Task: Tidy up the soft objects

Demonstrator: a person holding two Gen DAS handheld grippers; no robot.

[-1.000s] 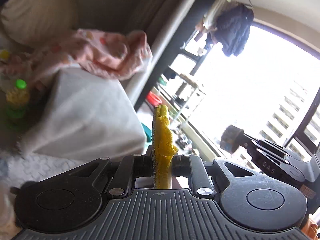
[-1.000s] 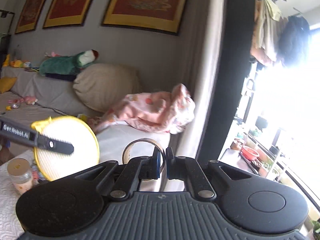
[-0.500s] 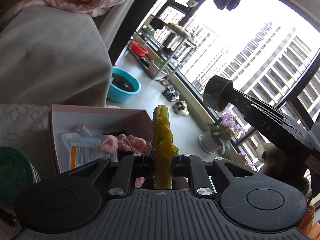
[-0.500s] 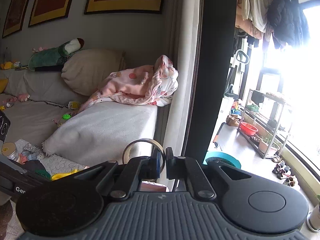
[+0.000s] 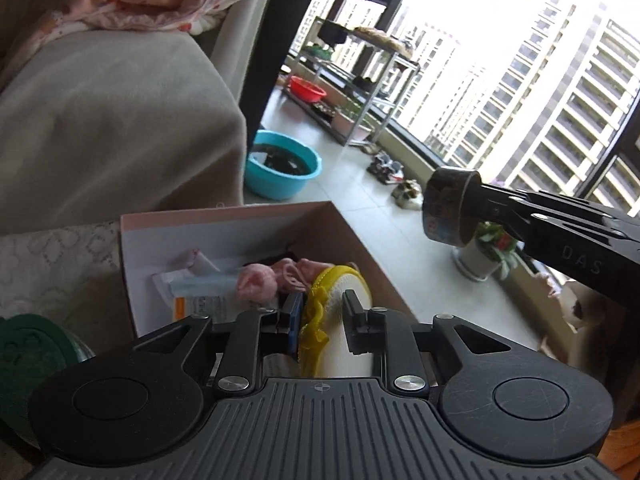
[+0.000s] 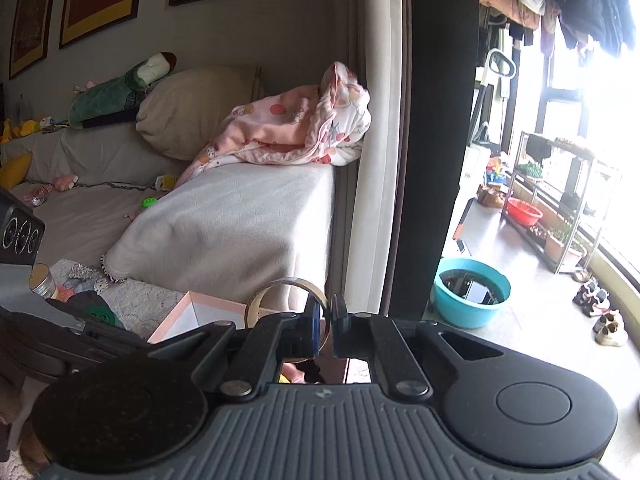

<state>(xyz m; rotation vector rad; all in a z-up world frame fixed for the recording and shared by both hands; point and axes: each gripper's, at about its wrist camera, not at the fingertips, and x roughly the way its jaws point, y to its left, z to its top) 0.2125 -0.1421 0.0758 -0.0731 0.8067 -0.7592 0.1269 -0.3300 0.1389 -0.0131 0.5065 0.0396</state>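
Across the far side of both views runs a long sofa draped in grey-beige cloth (image 6: 224,216), with a pink printed blanket (image 6: 296,128) bunched on its end. Below it, on the lace-covered desk (image 5: 52,260), stands an open pink-rimmed cardboard box (image 5: 224,216); inside lie a flat white packet with an orange stripe (image 5: 196,296) and a small pink knitted piece (image 5: 256,284). On the floor beyond the box sits a turquoise plastic basin (image 5: 282,174).

Over the box, the left hand-held gripper (image 5: 322,320) has just been opening its jaws: the round white pad with a frilly yellow edge (image 5: 340,312) sits between them, tilted, leaning by the left jaw, clear of the right one, its top inside the box. The right hand-held gripper (image 6: 328,328) is clenched on the rim of a roll of clear tape (image 6: 288,296), held above the box's near corner.
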